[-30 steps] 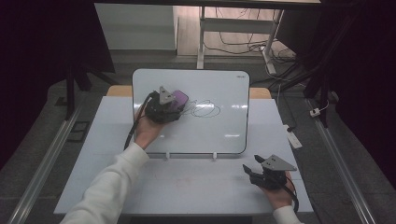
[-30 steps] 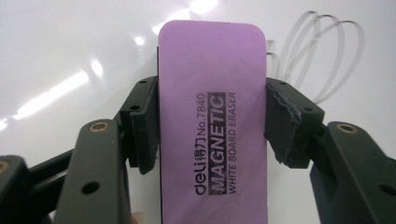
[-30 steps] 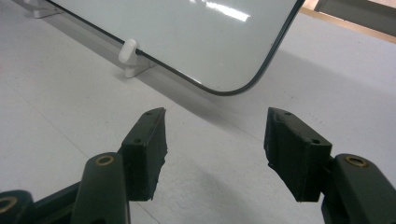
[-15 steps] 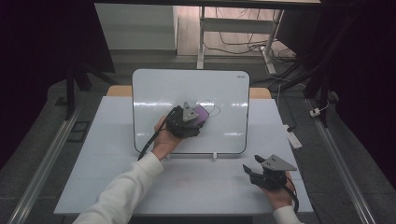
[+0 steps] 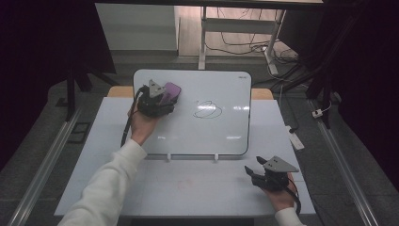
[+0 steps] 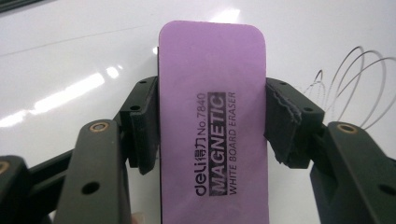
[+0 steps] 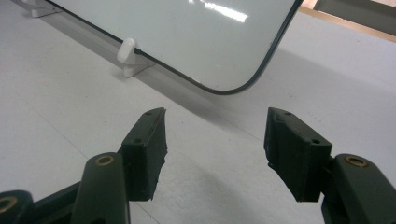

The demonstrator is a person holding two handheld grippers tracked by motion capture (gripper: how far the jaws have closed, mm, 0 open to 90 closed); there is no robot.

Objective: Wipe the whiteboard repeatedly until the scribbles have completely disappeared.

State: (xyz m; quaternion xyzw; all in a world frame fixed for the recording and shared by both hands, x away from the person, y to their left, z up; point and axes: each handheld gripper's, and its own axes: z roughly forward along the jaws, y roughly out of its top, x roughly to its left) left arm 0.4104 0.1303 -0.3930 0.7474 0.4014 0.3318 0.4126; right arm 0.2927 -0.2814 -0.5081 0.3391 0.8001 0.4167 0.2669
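A purple magnetic whiteboard eraser (image 5: 172,89) (image 6: 212,116) is clamped between the pads of my left gripper (image 5: 167,95) (image 6: 212,128), which is shut on its two long sides. It rests against the upper left of the white whiteboard (image 5: 226,129) (image 7: 187,37). A thin black scribble (image 5: 207,109) (image 6: 355,88) of looping ovals lies on the board to the right of the eraser. My right gripper (image 5: 254,170) (image 7: 215,149) hovers low over the table off the board's front right corner, open, with nothing between its fingers.
The board leans on two small white clips (image 5: 168,156) (image 7: 127,53) along its front edge, on a white table (image 5: 202,188). A white remote-like object (image 5: 296,139) lies off the table's right edge. Metal rails (image 5: 42,165) run along both sides.
The left gripper swept right and toward me over the scribble with the eraser, then returned up and left to the board's upper left. The scribble still shows. The right gripper stayed put.
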